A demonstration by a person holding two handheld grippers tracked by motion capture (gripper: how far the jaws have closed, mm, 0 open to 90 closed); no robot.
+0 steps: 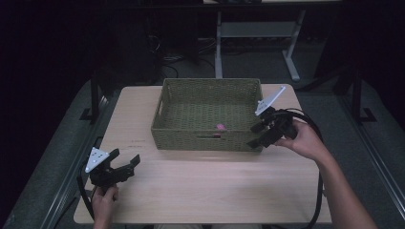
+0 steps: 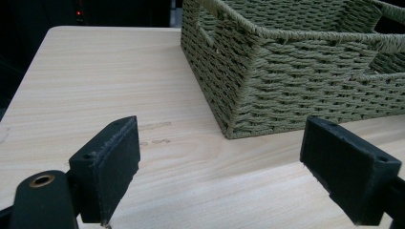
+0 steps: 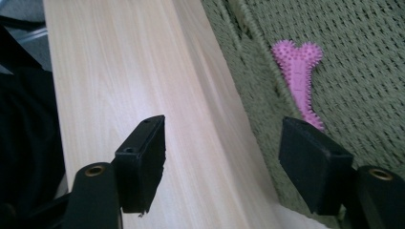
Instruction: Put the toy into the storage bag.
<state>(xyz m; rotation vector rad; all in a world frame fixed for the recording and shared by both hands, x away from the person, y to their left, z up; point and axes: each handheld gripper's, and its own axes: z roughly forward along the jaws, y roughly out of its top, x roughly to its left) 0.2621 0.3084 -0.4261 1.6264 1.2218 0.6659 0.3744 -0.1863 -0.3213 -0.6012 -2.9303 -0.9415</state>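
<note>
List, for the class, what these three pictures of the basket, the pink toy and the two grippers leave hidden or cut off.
- Pink toy: in the high view the basket's near wall hides most of it, too small to tell its shape.
- Pink toy: in the right gripper view the jaw covers its lower end.
- Basket: the left gripper view's top and right edges cut it off; its floor is hidden.

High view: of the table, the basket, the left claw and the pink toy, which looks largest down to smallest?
1. Table
2. Basket
3. Left claw
4. Pink toy, partly hidden behind the basket's front wall.
</note>
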